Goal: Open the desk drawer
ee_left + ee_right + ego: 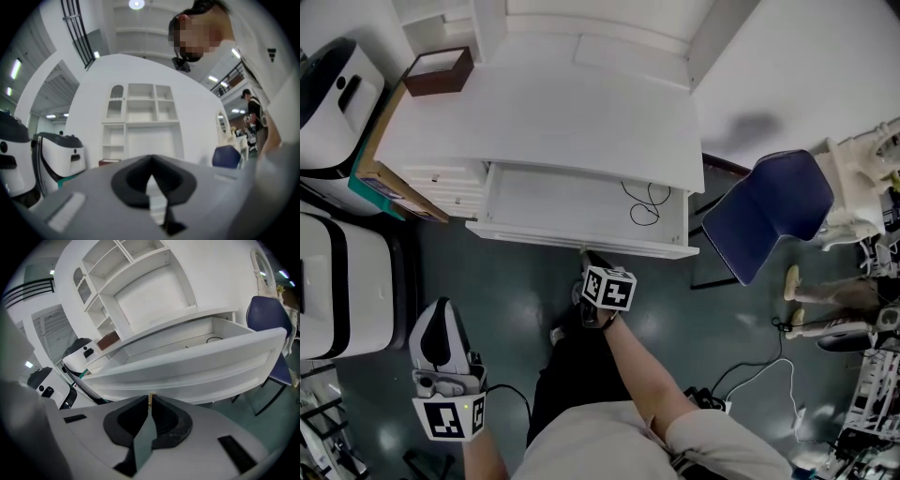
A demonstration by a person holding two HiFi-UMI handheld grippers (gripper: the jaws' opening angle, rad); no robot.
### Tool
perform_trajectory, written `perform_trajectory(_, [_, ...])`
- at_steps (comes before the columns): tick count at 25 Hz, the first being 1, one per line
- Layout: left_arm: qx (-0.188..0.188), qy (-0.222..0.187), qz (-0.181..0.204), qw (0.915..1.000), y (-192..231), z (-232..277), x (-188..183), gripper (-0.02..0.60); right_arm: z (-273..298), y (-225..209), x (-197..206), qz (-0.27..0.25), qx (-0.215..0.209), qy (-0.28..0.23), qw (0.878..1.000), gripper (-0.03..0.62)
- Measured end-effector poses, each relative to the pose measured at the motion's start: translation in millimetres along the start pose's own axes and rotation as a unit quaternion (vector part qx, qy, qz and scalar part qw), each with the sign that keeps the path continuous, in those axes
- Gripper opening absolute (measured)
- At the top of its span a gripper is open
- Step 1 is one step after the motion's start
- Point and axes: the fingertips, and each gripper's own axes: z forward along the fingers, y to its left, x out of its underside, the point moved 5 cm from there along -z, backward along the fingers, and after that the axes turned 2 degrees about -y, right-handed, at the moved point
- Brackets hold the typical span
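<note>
Floor: dark grey-green floor [516,281], glossy, below the desk's front edge.
Desk: white wooden desk [544,122] with open white shelves [140,291] rising from its back edge; top mostly bare.
Chair: dark blue padded chair [769,211], just beside the desk's right edge, on the floor.
Machines: two rounded white-and-black machines [333,94], off the desk's left edge.
Drawer: wide white drawer [581,234], pulled well out from under the desk's front edge, toward the right corner; inside open to view from above, front panel tilted across the right gripper view.
Box: dark brown open-topped box [438,71], at the desk's back left corner.
Left gripper: grey left gripper [151,159], held level and well apart from the drawer, low at the left of the head view; black fingers [136,180] closed tip to tip, nothing between them.
Right gripper: right gripper [150,401], angled down at the middle of the drawer's front panel; black fingers [133,420] nearly together, pinching the knob at their tips.
Cable: thin black looped cable [645,204], lying in the drawer's back right corner.
Knob: small brass knob [150,398], on the drawer's front panel, clamped between the right fingers.
</note>
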Motion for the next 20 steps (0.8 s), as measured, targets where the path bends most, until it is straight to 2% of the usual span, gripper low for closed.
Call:
perform_trajectory(2, [0.001, -0.003, -0.004, 1.0, -1.9, -0.4, -0.7, 0.006, -10.0, 2.1, -3.9, 0.0, -0.008, -0.012, 1.0, 0.002])
perform_trajectory(8, [0.007, -0.012, -0.013, 0.9998, -8.1, 0.0, -5.0, 0.006, -41.3, 13.1, -19.5, -0.02, -0.043, -0.042, 0.998, 0.002])
perform_trajectory(20, [0.023, -0.026, -0.027, 0.999, -20.5, 17.5, -18.9, 0.006, -101.4, 38.2, -70.7, -0.116, -0.076, -0.113, 0.984, 0.002])
